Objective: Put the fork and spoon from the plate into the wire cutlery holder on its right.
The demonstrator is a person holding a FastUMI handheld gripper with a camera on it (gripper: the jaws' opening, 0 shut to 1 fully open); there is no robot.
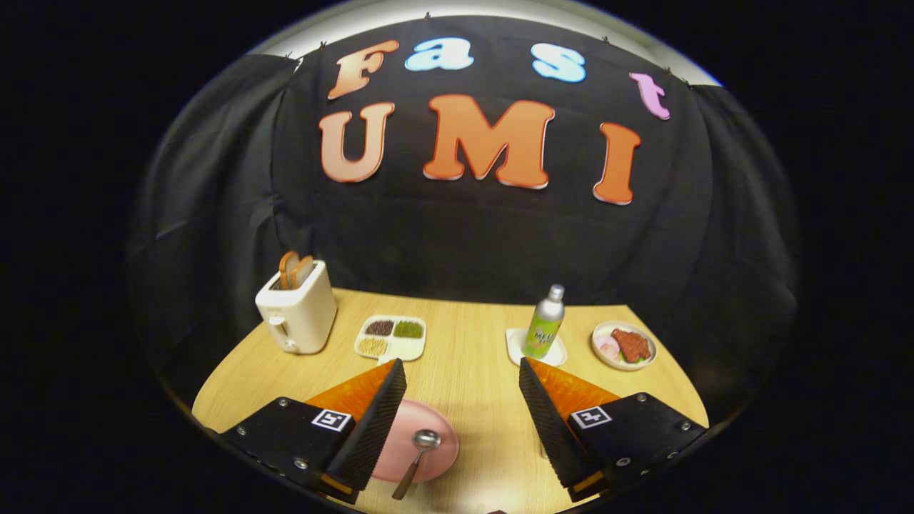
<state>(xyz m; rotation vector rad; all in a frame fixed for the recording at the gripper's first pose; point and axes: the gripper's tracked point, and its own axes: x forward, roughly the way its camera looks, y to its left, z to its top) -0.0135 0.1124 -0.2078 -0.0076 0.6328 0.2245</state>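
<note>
A pink plate (439,446) lies on the wooden table, partly hidden behind my left finger (375,421). A metal spoon (418,451) rests on the plate, bowl pointing away, handle reaching over the plate's near rim. My gripper (463,371) hangs above the table, open wide with nothing between its fingers; the spoon lies just inside the left finger, and the right finger (546,421) stands well apart from it.
Beyond the fingers stand a white toaster (296,310) with bread slices, a divided tray (391,337) of beans, a green bottle (544,325) on a white coaster and a small dish (623,345) of food. Bare table (475,385) lies between the fingers.
</note>
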